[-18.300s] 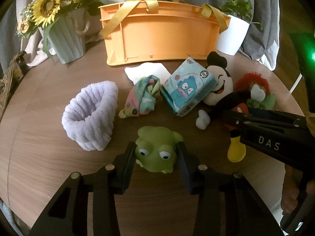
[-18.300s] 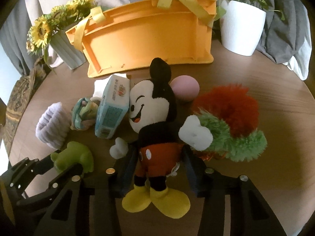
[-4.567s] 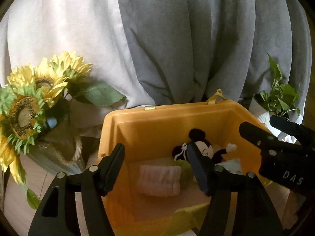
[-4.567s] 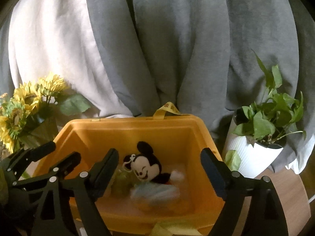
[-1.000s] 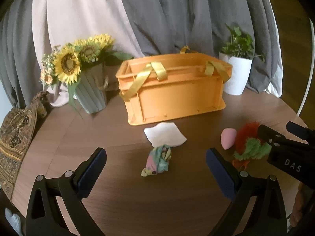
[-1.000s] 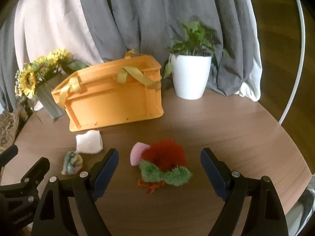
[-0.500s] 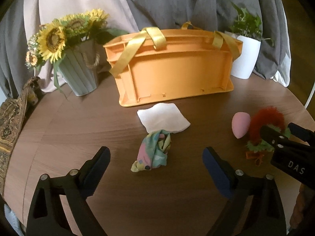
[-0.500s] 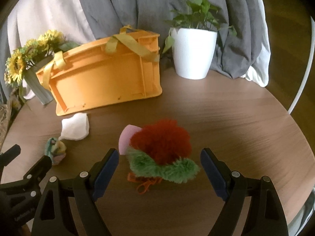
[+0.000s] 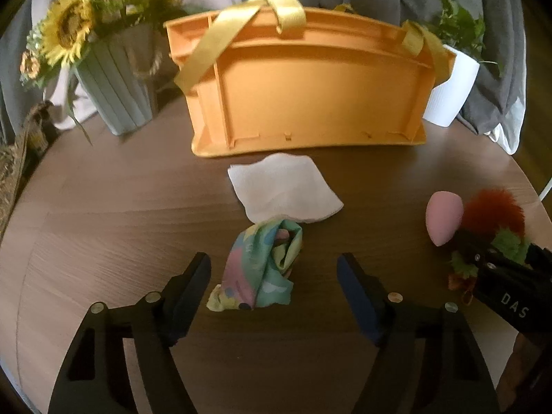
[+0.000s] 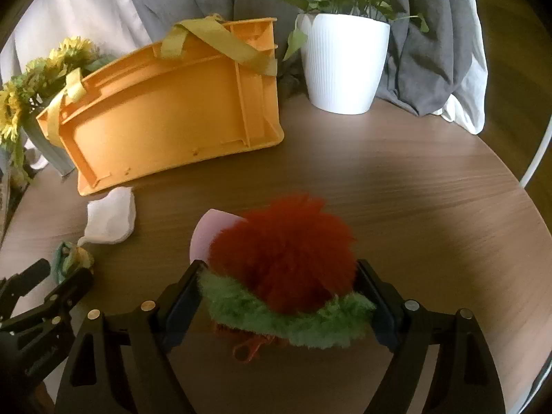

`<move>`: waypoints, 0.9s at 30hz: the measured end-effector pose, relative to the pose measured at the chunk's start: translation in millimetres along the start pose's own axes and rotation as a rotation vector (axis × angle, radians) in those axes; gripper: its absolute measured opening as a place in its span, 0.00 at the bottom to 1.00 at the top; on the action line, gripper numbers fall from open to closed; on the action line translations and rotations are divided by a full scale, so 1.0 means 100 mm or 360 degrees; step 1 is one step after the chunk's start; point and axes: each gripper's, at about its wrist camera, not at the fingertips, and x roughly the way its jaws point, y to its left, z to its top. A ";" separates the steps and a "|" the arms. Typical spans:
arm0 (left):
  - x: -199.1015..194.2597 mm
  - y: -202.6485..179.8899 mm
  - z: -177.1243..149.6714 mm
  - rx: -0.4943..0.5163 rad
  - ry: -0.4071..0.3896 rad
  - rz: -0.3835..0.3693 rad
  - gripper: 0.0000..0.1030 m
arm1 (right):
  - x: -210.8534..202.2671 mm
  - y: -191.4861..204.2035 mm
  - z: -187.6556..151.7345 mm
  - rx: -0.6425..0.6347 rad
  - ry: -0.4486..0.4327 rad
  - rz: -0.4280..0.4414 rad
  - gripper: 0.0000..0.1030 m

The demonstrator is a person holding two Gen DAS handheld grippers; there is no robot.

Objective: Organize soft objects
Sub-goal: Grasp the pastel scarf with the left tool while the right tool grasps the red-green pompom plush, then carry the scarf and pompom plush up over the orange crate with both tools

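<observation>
Soft objects wait on the tabletop (image 9: 103, 207): our left gripper (image 9: 272, 281), jaws just narrowing but clear of it, brackets the pastel scarf (image 9: 262, 269); our right gripper (image 10: 279, 293) straddles the red-and-green pompom (image 10: 283, 258), pads at its fluff (contact unclear). Closing now, we risk pinching only fur and dropping it, or nudging the pink sponge (image 10: 207, 231) beside it, short of the orange bin (image 10: 172, 110).

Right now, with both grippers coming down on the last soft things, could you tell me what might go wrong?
1. The right gripper straddles the red and green pompom; the pink sponge touching it may get knocked away.
2. The left gripper, whose fingers have just been closing, may pinch only a fold of the scarf and drag the white cloth beside it.
</observation>
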 end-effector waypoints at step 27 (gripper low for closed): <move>-0.22 -0.10 -0.05 0.0027 -0.0061 -0.0025 0.34 | -0.16 -0.03 -0.06 0.0011 -0.0017 0.0088 0.41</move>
